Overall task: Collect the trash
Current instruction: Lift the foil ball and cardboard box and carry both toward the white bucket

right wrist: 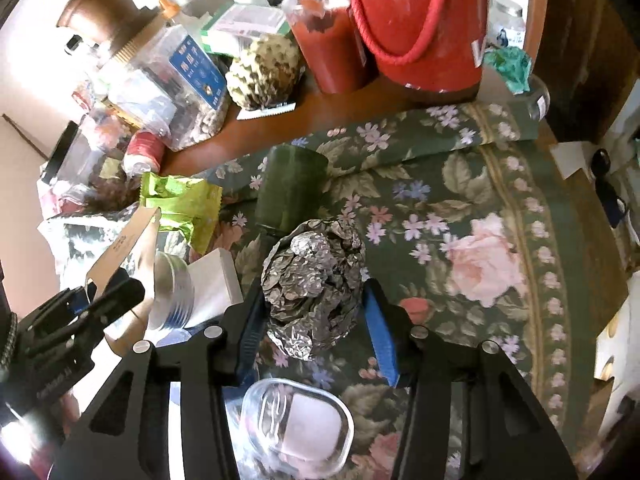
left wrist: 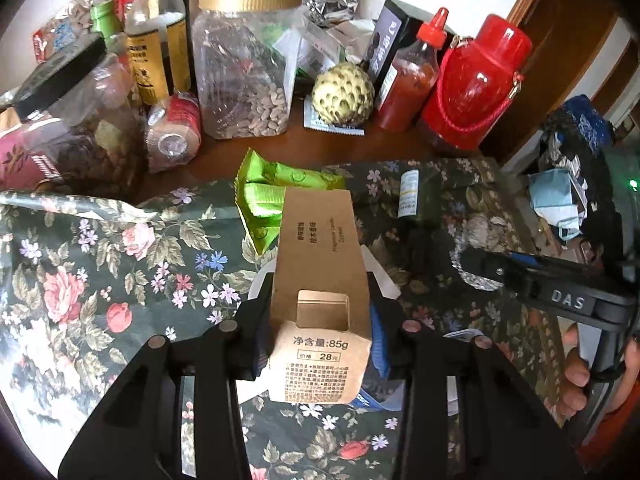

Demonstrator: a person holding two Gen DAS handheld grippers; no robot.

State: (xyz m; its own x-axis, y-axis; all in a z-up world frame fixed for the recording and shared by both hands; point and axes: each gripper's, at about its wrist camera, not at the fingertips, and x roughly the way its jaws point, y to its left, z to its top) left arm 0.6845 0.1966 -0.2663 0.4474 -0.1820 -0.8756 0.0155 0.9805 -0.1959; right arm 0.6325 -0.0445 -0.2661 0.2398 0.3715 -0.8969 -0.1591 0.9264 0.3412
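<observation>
My left gripper [left wrist: 320, 316] is shut on a brown cardboard box sleeve [left wrist: 318, 256] and holds it above the floral tablecloth [left wrist: 100, 272]. The sleeve also shows at the left of the right wrist view [right wrist: 124, 244]. My right gripper [right wrist: 316, 300] has its blue pads [right wrist: 380, 332] on both sides of a crumpled ball of aluminium foil [right wrist: 314, 276]; the jaws are open around it, with a gap at the right pad. A green snack wrapper [left wrist: 268, 200] lies just beyond the sleeve and also shows in the right wrist view [right wrist: 180, 204].
Jars, a sauce bottle [left wrist: 412, 76], a red flask [left wrist: 476, 80] and a custard apple [left wrist: 342, 94] crowd the table's back edge. A dark green bottle [right wrist: 288, 188] lies beyond the foil. A clear lidded container [right wrist: 298, 428] and a white box [right wrist: 216, 284] lie near the grippers. A bag with a face mask [left wrist: 556, 200] is at right.
</observation>
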